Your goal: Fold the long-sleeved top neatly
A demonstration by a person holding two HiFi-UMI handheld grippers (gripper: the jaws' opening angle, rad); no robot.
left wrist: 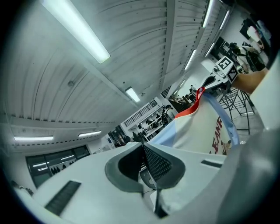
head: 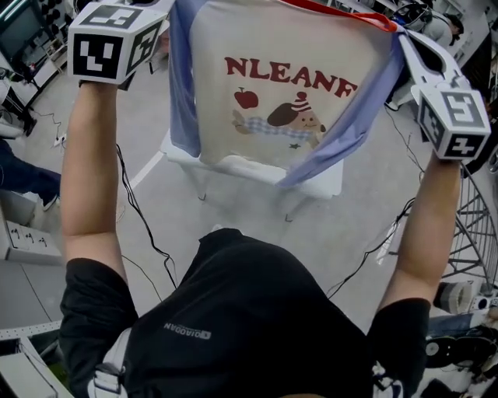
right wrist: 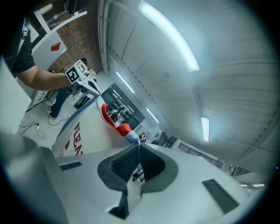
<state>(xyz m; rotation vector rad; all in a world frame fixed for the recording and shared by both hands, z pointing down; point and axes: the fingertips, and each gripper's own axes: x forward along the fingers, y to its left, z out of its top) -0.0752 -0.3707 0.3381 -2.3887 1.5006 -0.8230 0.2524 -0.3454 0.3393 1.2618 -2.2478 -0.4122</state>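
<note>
I hold the long-sleeved top [head: 292,85] up in the air, spread between both grippers. It is cream with blue sleeves, a red neckline, red letters and an apple-and-dog picture. My left gripper [head: 165,9] is shut on its left shoulder at the top edge of the head view. My right gripper [head: 401,33] is shut on the right shoulder. In the left gripper view the pads [left wrist: 154,162] are closed together and the top [left wrist: 197,127] stretches away from the jaws [left wrist: 142,146] towards the other gripper. In the right gripper view blue cloth is pinched at the tips [right wrist: 138,146], and the top [right wrist: 87,131] runs to the left.
A small white table [head: 319,185] stands on the grey floor below the hanging top. Black cables [head: 144,225] trail across the floor. A metal frame [head: 475,233] stands at the right, and another person's legs [head: 23,175] show at the left edge.
</note>
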